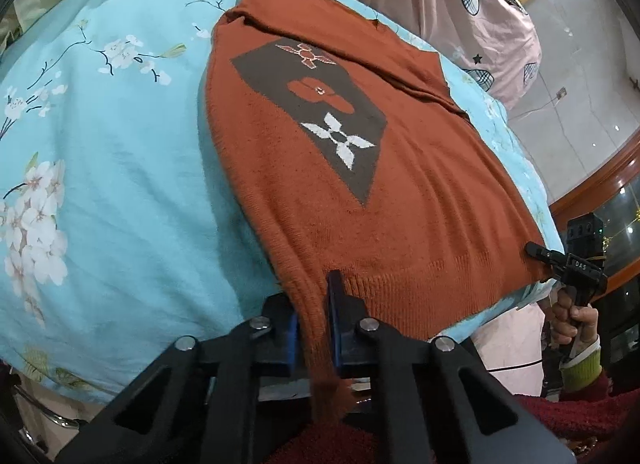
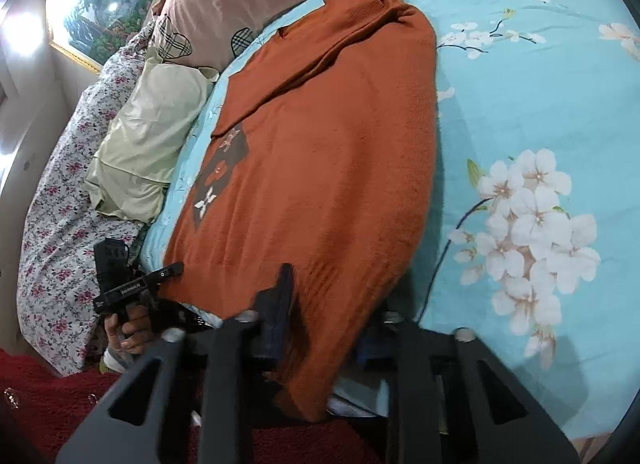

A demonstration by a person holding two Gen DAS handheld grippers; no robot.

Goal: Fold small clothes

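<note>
the left gripper (image 1: 314,328) is nearest in its own view, its two blue-padded fingers drawn close on a bunched strip of the sweater (image 1: 340,168) hem that runs down between them. the sweater is rust-orange knit with a grey diamond patch (image 1: 316,112) carrying flower shapes; it lies flat on the light blue flowered bedsheet (image 1: 100,144), collar end away from the camera. further right, at the hem's other corner, the right gripper (image 1: 538,253) touches the sweater edge, held by a hand (image 1: 576,314) in a green cuff. in the right wrist view, the right gripper (image 2: 324,324) has hem cloth draped between its fingers; one finger is hidden under the fabric, so i cannot tell how tightly it grips. behind lie a pale green pillow (image 2: 148,140) and a pink pillow (image 2: 224,0) with plaid hearts.
</note>
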